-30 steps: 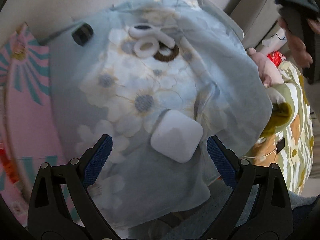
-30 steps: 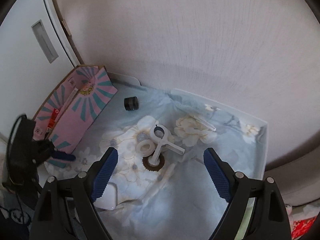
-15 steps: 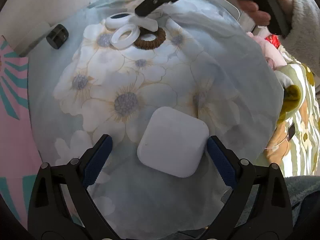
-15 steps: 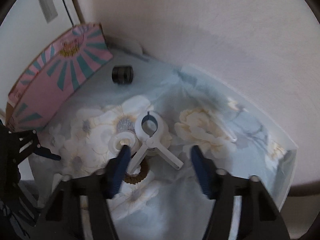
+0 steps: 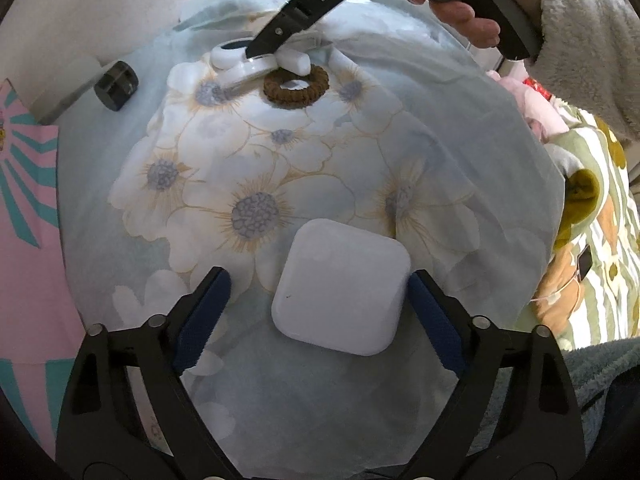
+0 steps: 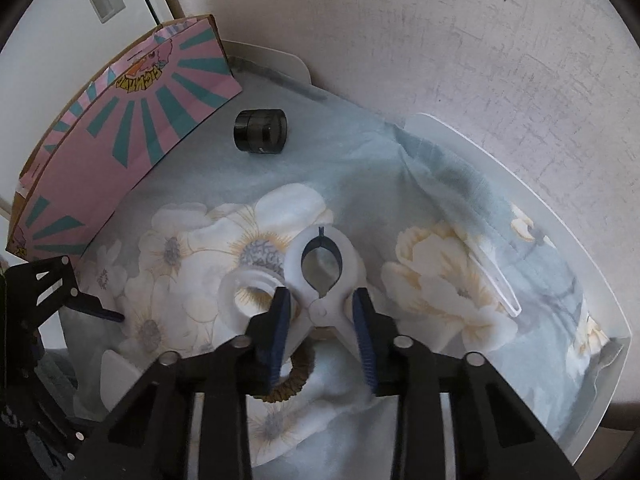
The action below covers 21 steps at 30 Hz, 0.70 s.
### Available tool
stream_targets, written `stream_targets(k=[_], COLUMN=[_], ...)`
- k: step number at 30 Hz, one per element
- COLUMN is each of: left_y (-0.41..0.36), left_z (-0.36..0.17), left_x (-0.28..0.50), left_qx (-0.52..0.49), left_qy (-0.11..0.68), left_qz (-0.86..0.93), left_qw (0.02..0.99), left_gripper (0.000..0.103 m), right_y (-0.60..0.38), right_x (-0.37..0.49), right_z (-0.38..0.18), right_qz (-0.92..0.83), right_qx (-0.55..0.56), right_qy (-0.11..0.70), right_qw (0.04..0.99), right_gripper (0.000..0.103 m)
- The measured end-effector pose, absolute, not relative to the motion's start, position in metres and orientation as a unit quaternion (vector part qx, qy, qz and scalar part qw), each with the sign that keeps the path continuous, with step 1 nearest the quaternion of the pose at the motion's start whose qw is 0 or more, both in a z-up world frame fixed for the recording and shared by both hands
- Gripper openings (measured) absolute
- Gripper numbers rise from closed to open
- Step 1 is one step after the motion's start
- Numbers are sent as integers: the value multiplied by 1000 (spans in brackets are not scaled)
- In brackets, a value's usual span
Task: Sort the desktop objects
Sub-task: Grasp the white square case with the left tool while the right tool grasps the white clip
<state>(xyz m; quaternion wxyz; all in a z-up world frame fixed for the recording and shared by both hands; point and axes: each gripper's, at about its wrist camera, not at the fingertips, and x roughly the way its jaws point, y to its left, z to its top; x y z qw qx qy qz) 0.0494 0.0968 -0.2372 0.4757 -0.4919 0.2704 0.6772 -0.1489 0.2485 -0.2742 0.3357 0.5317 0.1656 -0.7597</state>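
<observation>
A white square case (image 5: 340, 288) lies on the flowered cloth (image 5: 248, 184) between the fingers of my left gripper (image 5: 320, 316). Its jaws are closing; the right pad (image 5: 432, 316) is at the case's edge and the left pad (image 5: 204, 316) stands well clear. My right gripper (image 6: 322, 330) is closing on the handles of a white clip (image 6: 322, 256), and its pads touch them. In the left wrist view that gripper (image 5: 260, 50) reaches down onto the clip (image 5: 294, 62). A white tape ring (image 6: 244, 292) and a brown hair tie (image 5: 296, 88) lie right beside the clip.
A small black cylinder (image 6: 261, 131) lies near the pink and teal box (image 6: 132, 120) at the left. A clear plastic stick (image 6: 496, 280) rests on the cloth at the right. The white tray rim (image 6: 560, 220) meets the wall. A hand (image 5: 460, 20) and patterned bedding (image 5: 580, 240) are at the right.
My right gripper came down over the white clip and its jaws narrowed around the handles. My left gripper sank a little towards the white case, its jaws slightly narrower.
</observation>
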Motion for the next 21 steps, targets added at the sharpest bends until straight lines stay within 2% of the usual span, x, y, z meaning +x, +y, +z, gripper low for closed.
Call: stream_targets(k=[12,13,14,17,21], left_y=[106,106,105,103,101], left_z=[-240,-240,-239,-235,-233], left_x=[60,61,61,58,52], left_qx=[-468,-464,-460,-452,-464], left_qy=[294,295,296,296,283], left_qz=[680,683,686,695,692], left_qw=[482,481,480,474,475], left_gripper=[92,91,85,59,59], right_y=[254,255,256,262,270], right_x=[-151,-151,-151,-149,-146], right_z=[-278,-277,-277,-273,-267], right_qz=[-759,-761,-763,-771,-779], right_qx=[531,531,530,526,521], right_qy=[167,166,163,151,134], right_qw=[336,335,333,325,324], right_gripper=[30,30,30,30,29])
